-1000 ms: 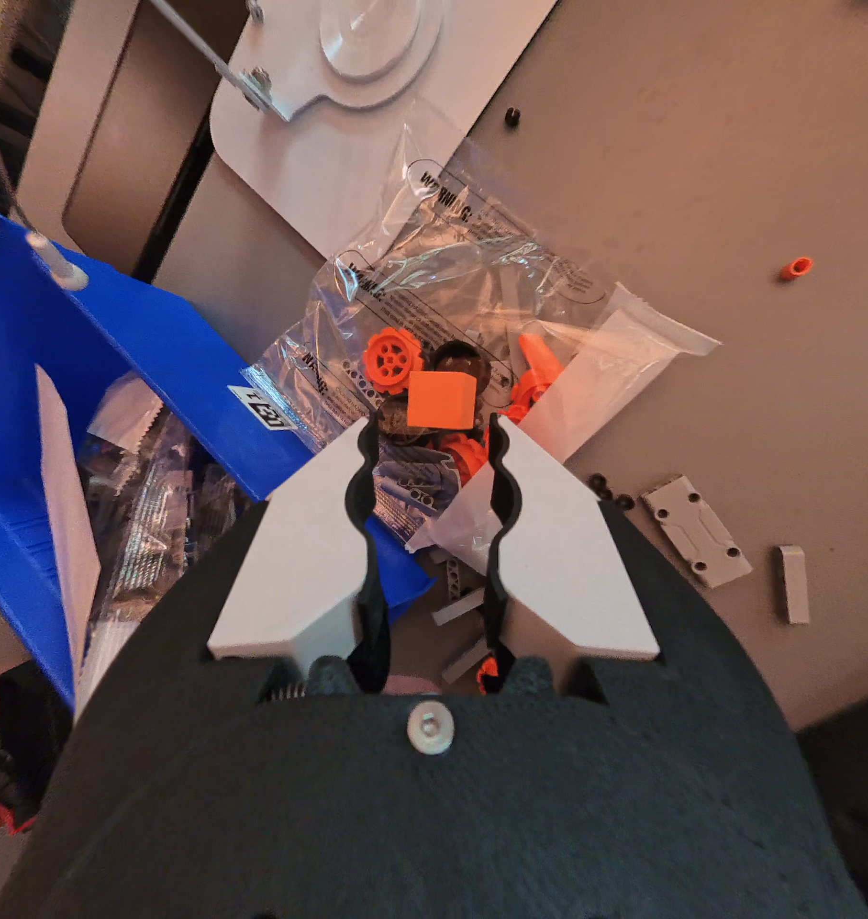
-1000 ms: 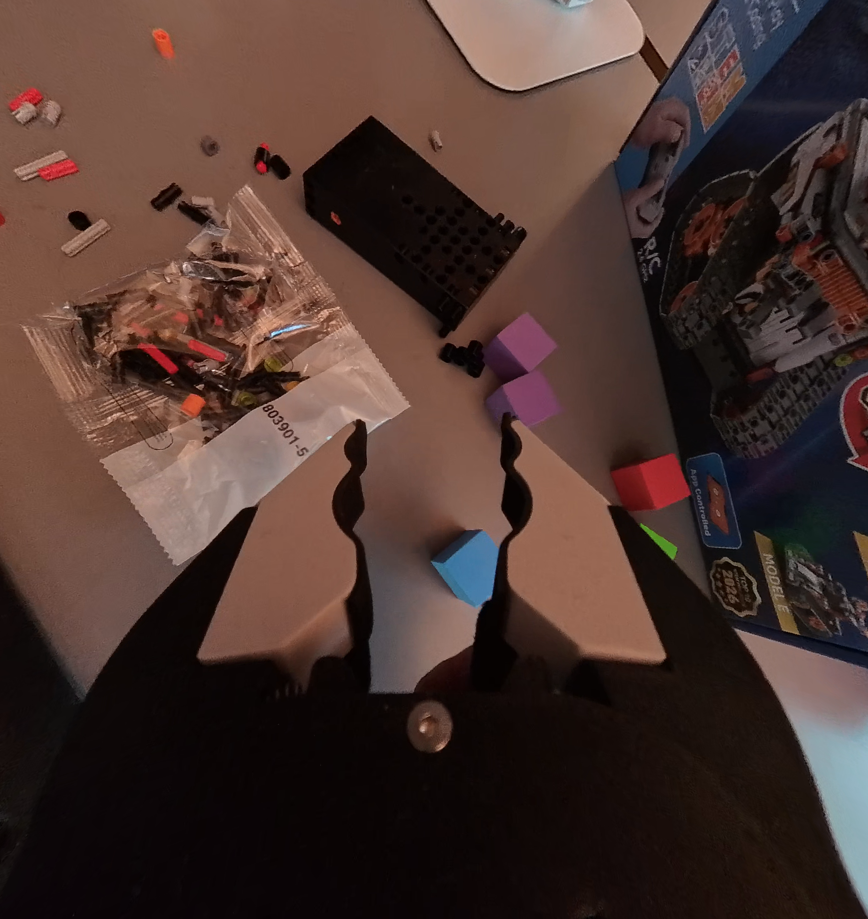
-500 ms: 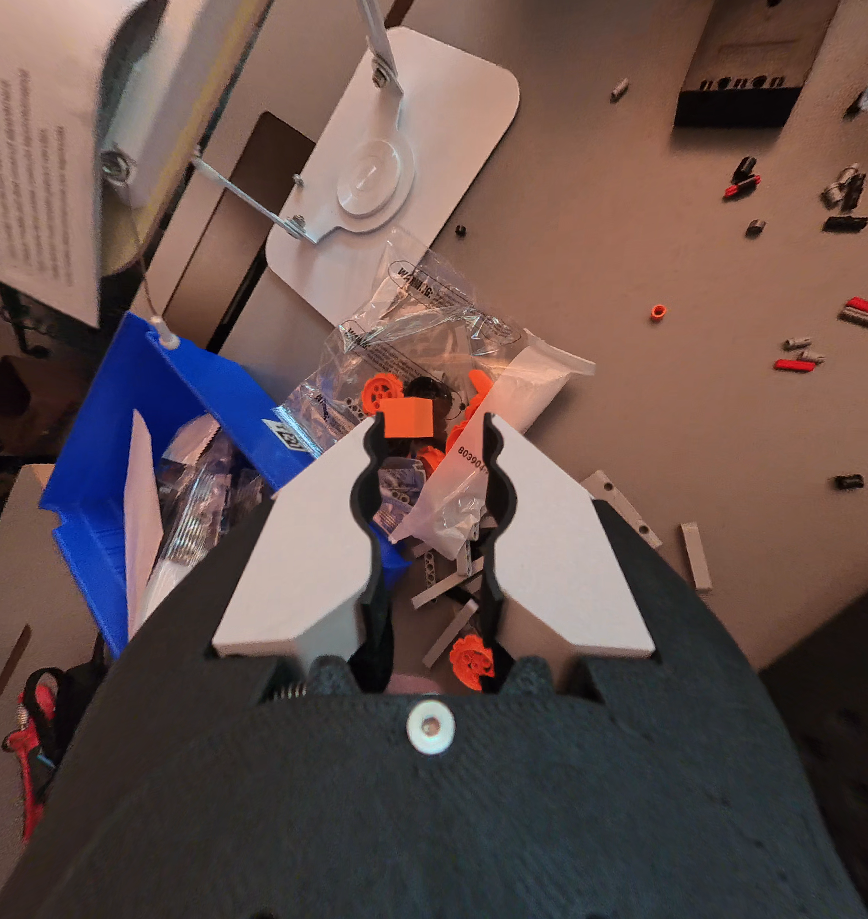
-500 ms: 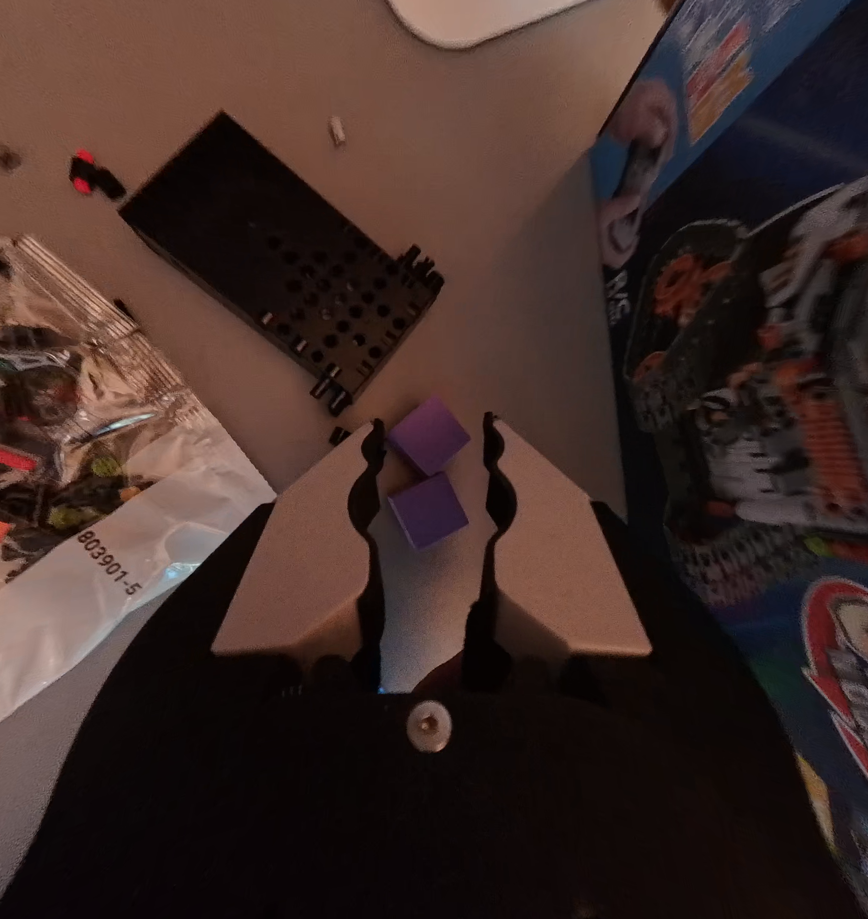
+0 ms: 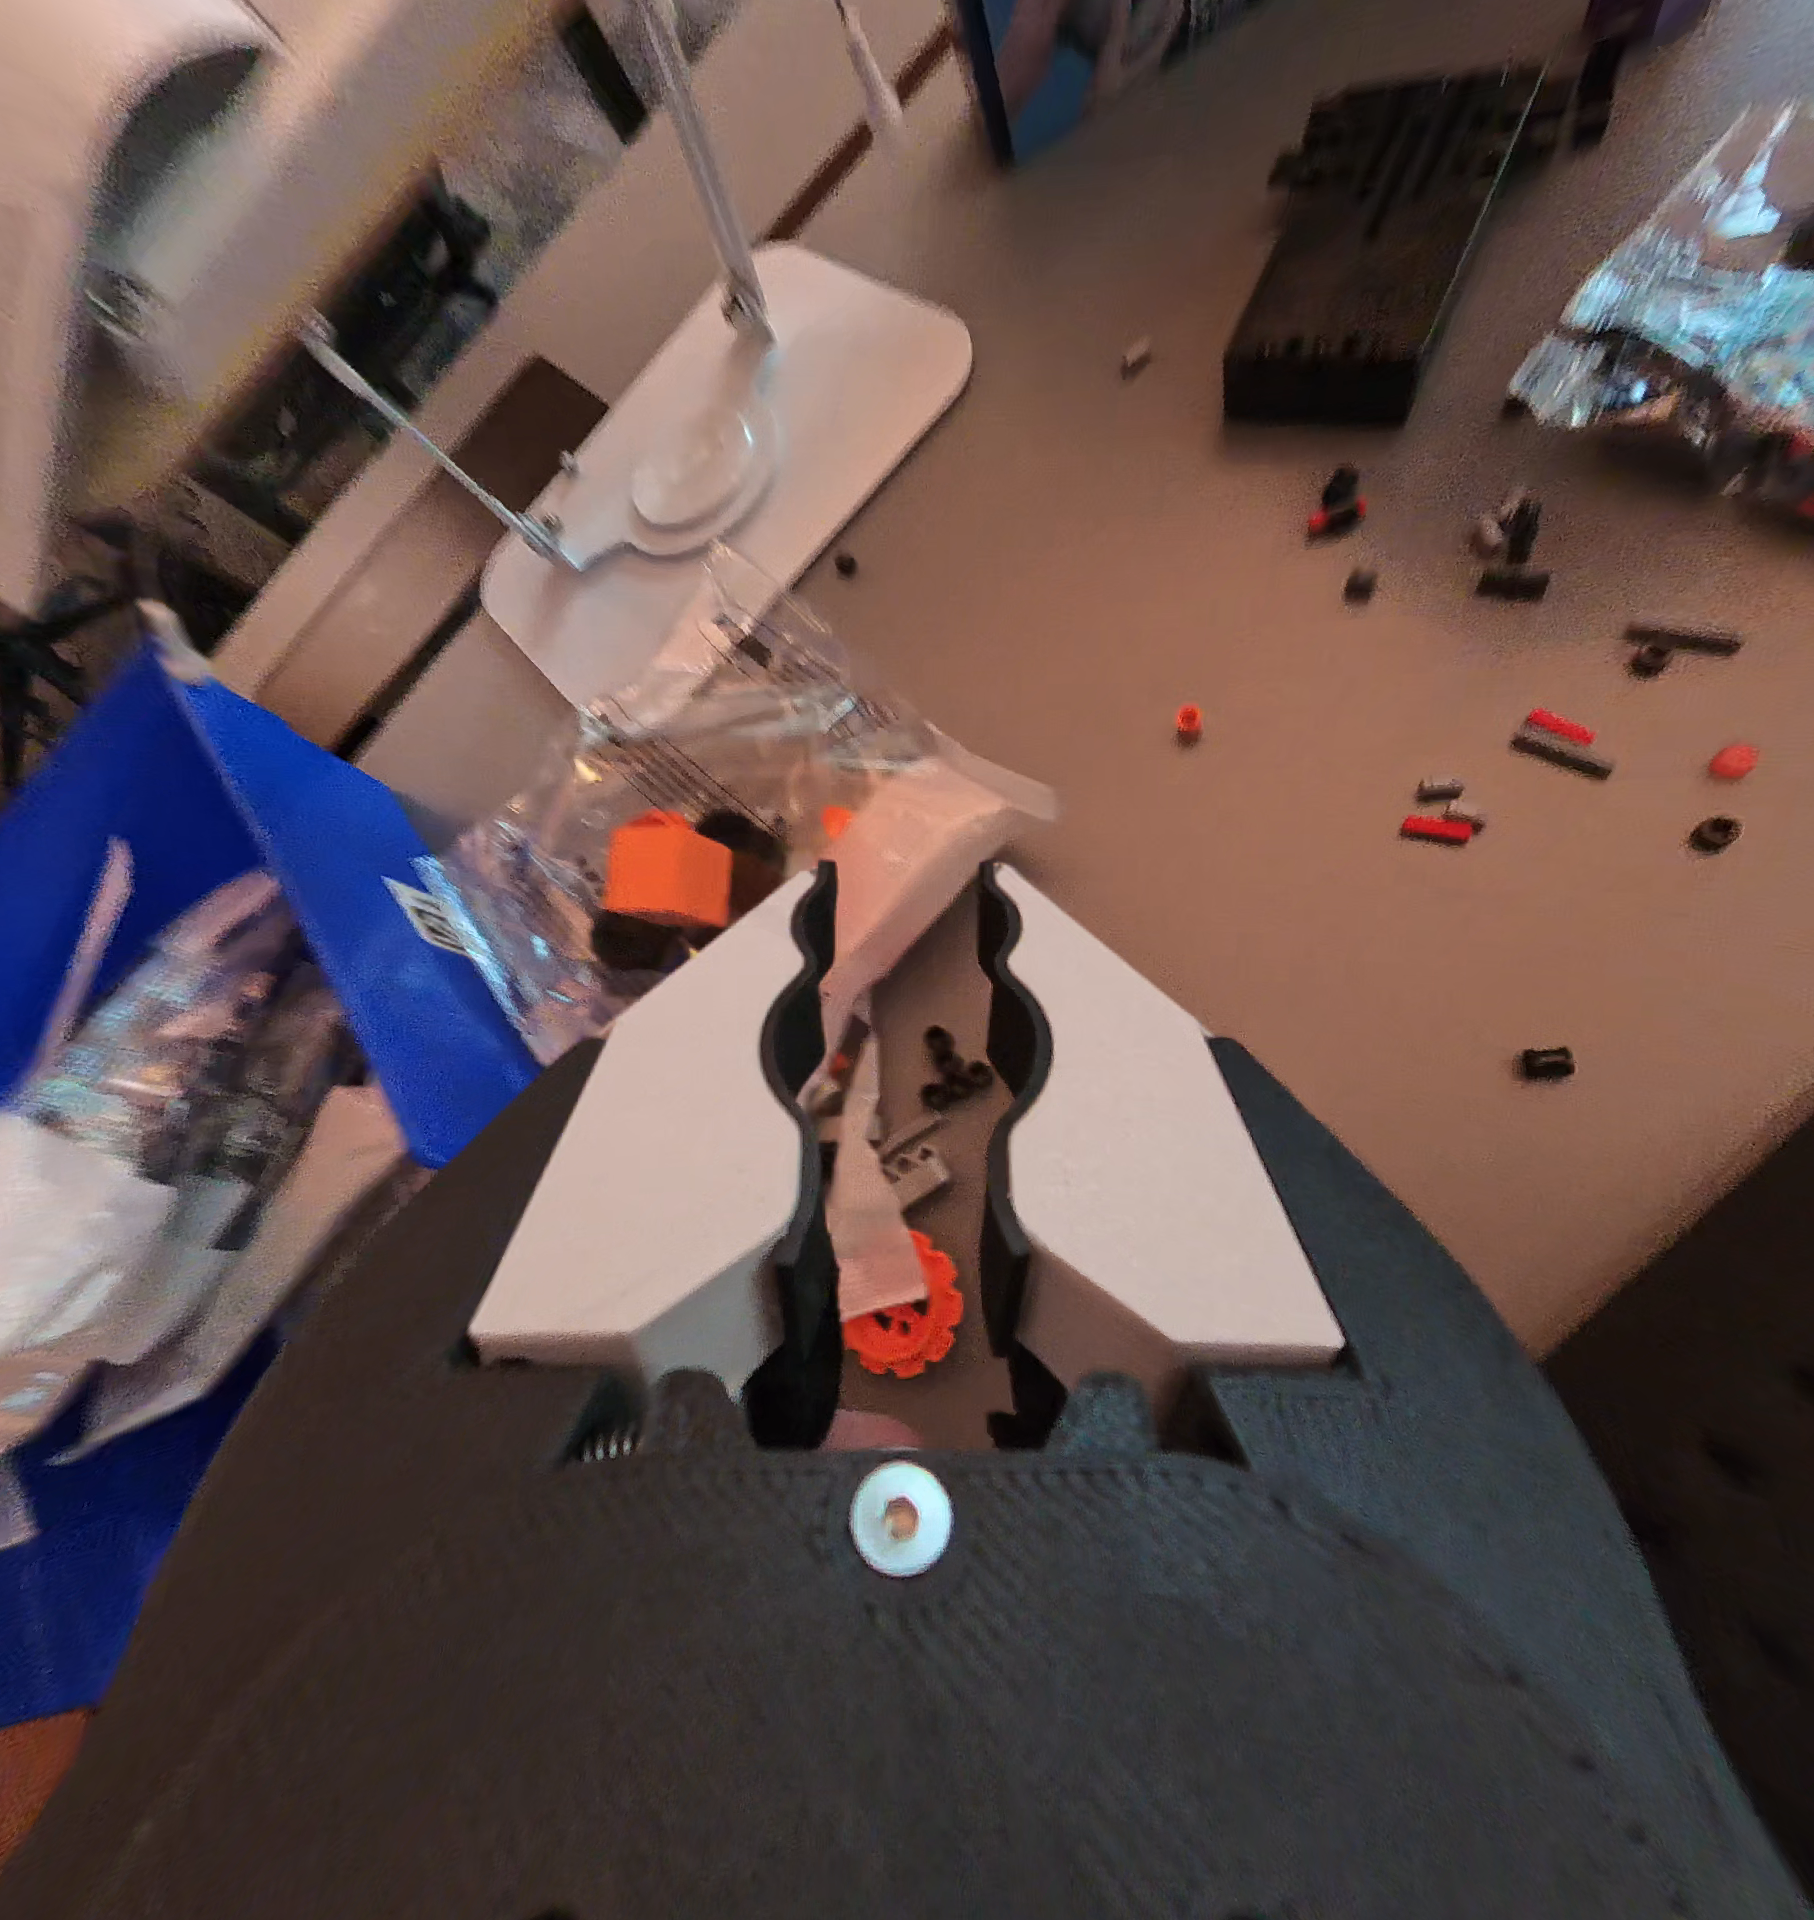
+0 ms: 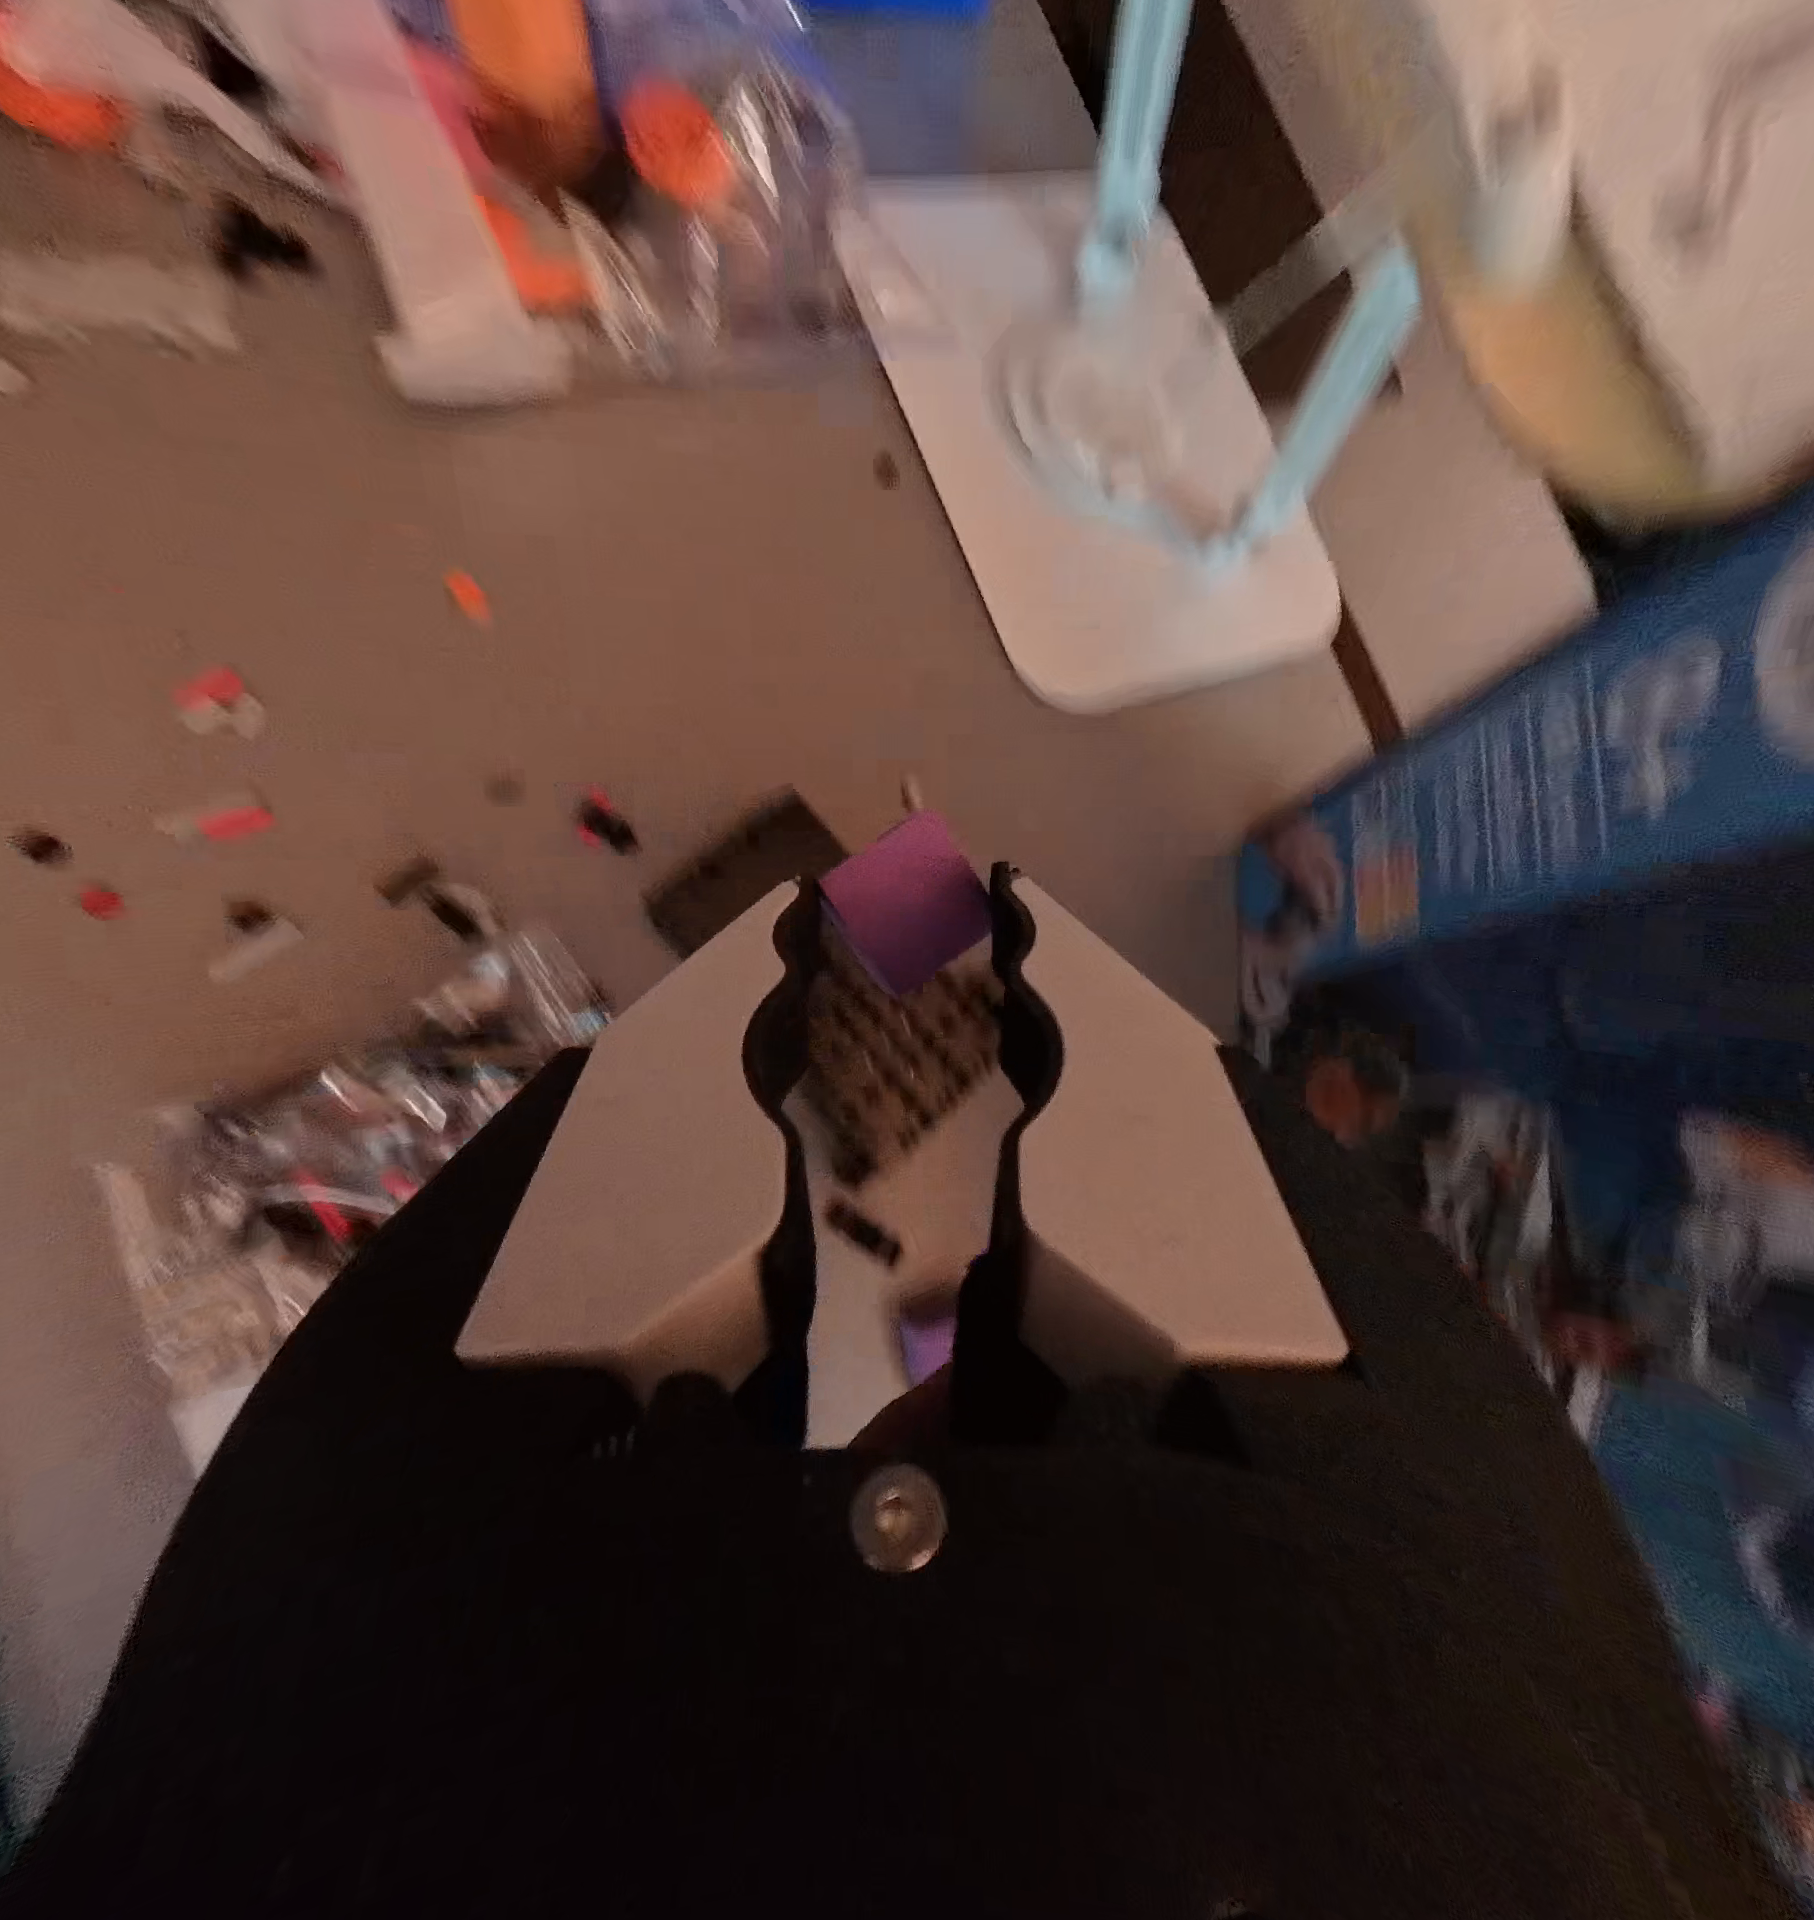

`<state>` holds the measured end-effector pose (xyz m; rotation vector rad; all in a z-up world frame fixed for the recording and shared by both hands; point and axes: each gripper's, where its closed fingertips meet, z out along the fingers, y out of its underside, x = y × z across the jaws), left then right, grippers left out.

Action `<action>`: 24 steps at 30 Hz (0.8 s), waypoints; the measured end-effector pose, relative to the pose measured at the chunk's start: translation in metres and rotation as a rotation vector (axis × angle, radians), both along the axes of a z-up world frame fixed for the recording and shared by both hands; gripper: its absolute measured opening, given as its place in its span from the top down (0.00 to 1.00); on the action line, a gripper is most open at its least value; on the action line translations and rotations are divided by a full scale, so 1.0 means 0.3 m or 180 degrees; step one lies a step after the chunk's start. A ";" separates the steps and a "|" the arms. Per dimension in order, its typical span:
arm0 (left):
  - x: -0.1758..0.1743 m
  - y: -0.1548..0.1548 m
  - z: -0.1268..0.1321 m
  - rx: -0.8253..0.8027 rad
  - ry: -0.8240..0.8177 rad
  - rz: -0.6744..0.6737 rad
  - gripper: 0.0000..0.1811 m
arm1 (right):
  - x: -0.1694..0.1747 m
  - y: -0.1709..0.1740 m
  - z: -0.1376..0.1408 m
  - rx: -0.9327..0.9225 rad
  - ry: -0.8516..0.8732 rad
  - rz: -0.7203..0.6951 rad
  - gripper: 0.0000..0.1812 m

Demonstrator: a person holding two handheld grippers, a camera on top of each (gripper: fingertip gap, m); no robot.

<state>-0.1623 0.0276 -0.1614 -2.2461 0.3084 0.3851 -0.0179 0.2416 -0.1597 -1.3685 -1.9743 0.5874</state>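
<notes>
In the left wrist view my left gripper (image 5: 905,873) is open and empty, held above the table. An orange cube (image 5: 664,868) lies on a clear bag of orange parts (image 5: 737,727), just left of the left fingertip. An orange gear (image 5: 898,1320) and small grey pieces show on the table between the fingers. In the blurred right wrist view my right gripper (image 6: 903,883) is shut on a purple cube (image 6: 908,914) at its fingertips, lifted above a black studded plate (image 6: 882,1070). A second purple cube (image 6: 929,1351) lies on the table below.
A blue bin (image 5: 290,883) with bagged parts stands at the left. A white lamp base (image 5: 778,416) is behind the bag. The black plate (image 5: 1370,260), another bag (image 5: 1713,312) and scattered small pieces (image 5: 1547,743) lie to the right. A blue toy box (image 6: 1609,779) stands right of the right gripper. The gap from one gripper's tips to the other's is roughly 25 centimetres.
My right gripper moved onto the two purple cubes, shut on one and lifted it. My left gripper rose and shifted right, so the orange cube now lies left of its fingers.
</notes>
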 end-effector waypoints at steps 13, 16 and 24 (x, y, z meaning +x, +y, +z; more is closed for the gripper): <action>0.028 0.001 -0.263 0.0252 0.0293 -0.0037 1.00 | -0.644 -0.531 0.108 0.0106 -0.0022 0.1110 0.82; 0.028 0.003 -0.248 0.0364 0.0191 -0.0041 1.00 | -0.721 -0.580 0.056 0.0067 -0.0160 0.1210 0.82; 0.025 0.007 -0.221 0.0520 0.0097 -0.0020 1.00 | -0.813 -0.600 -0.068 0.0021 -0.0427 0.1140 0.82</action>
